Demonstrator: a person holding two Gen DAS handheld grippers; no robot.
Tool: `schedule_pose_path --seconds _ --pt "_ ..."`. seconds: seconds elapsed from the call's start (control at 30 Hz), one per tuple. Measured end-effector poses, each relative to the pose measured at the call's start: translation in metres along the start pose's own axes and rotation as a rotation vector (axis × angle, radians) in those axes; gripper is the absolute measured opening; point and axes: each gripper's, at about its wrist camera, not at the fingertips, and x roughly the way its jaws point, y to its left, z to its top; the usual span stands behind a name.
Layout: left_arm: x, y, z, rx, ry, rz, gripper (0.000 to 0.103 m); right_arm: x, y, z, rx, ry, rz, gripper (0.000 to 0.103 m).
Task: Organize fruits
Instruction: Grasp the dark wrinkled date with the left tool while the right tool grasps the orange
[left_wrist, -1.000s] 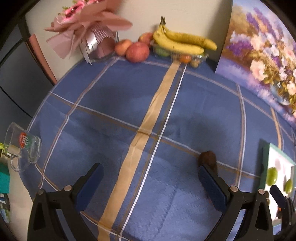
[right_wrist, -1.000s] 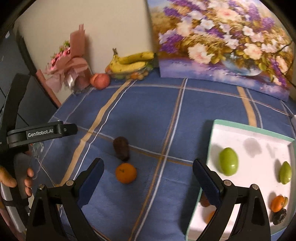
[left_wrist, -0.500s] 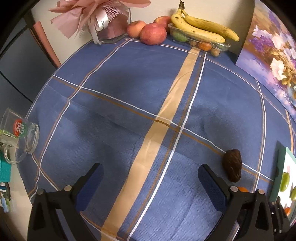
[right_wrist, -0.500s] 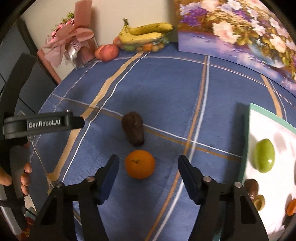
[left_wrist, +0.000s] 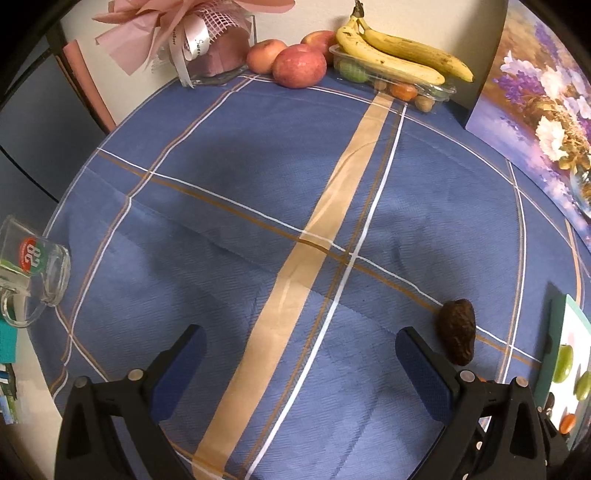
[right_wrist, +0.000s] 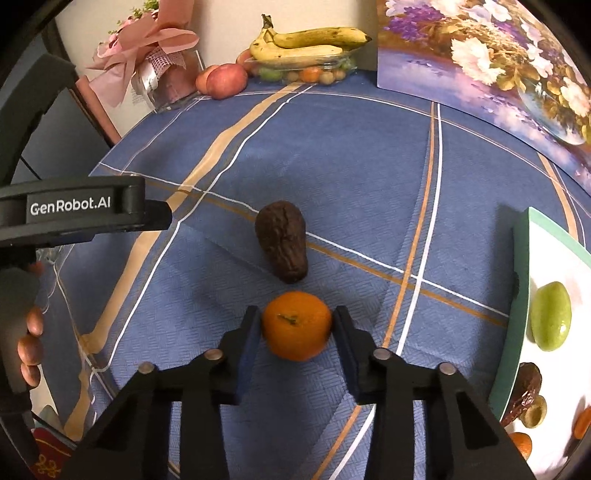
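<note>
The right claw (right_wrist: 296, 326) has its two blue-padded fingers (right_wrist: 248, 341) pressed against either side of a round orange mandarin (right_wrist: 296, 325) that sits on the blue plaid-clothed table (right_wrist: 351, 155); just beyond it at twelve o'clock lies a wrinkled dark-brown avocado (right_wrist: 282, 245), and at three o'clock a white tray with a green rim (right_wrist: 521, 295) carries a smooth green fruit (right_wrist: 550, 320). The left claw (left_wrist: 299, 356) hangs wide and holds nothing, above the cloth. Farthest away, at twelve o'clock by the wall, are yellow bananas (right_wrist: 306, 44) on a clear plastic box and red apples (right_wrist: 225, 80).
</note>
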Motion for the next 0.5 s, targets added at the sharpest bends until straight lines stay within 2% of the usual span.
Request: schedule_pose_path --seconds 0.17,0.33,0.43,0.5 --pt "-0.001 -0.007 0.000 -0.004 0.001 -0.030 0.103 -0.009 -0.005 -0.001 0.005 -0.009 0.002 0.040" --pt "-0.003 -0.026 0.000 0.038 -0.004 -0.070 0.101 -0.023 -0.026 -0.002 0.068 -0.032 -0.004 0.040" --pt "-0.004 -0.037 0.000 0.059 -0.006 -0.110 0.090 -0.031 -0.039 -0.002 0.104 -0.042 -0.009 0.040" --pt "-0.004 -0.044 0.000 0.070 -0.005 -0.137 0.086 -0.037 -0.045 -0.002 0.113 -0.051 -0.018 0.040"
